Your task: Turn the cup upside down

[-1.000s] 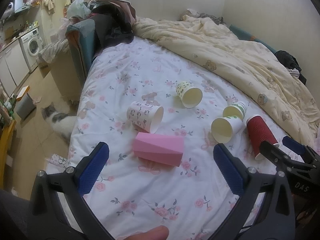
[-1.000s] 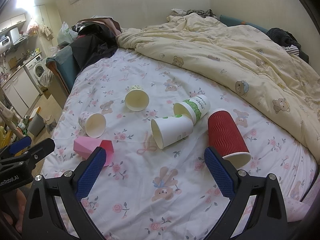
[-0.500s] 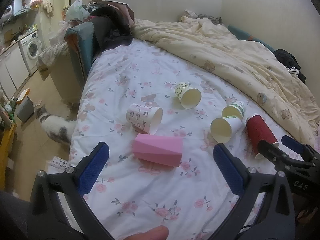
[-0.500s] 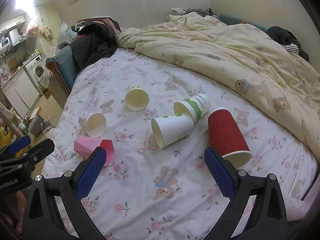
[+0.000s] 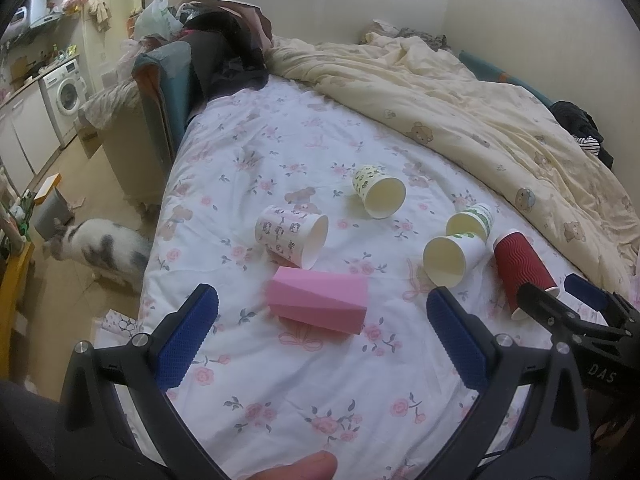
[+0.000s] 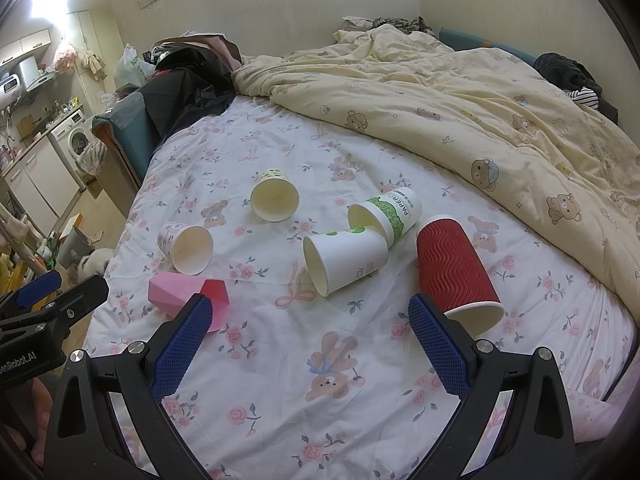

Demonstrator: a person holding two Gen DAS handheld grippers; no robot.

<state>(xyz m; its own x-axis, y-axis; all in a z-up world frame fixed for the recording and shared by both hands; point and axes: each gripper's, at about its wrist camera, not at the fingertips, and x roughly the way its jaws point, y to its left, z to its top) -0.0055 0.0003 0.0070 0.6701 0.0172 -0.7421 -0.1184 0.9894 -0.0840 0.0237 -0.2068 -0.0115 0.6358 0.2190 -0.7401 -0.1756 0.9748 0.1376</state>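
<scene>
Several cups lie on their sides on the flowered bed sheet (image 5: 280, 152). A pink faceted cup (image 5: 318, 305) lies nearest my left gripper (image 5: 320, 336), which is open and empty just before it. A patterned paper cup (image 5: 290, 236), a yellow-green cup (image 5: 378, 190), two white-green cups (image 5: 452, 258) and a red ribbed cup (image 5: 522, 270) lie beyond. My right gripper (image 6: 308, 340) is open and empty, with the red ribbed cup (image 6: 454, 268) by its right finger and the white-green cup (image 6: 346, 260) ahead.
A cream bear-print duvet (image 6: 460, 92) is heaped along the back and right of the bed. Dark clothes (image 5: 224, 56) pile at the bed's far left corner. A white-grey cat (image 5: 100, 244) stands on the floor left of the bed. The bed edge runs close on the left.
Both grippers stay open and nearly still. The left view has drifted slightly. The cat on the floor has moved.
</scene>
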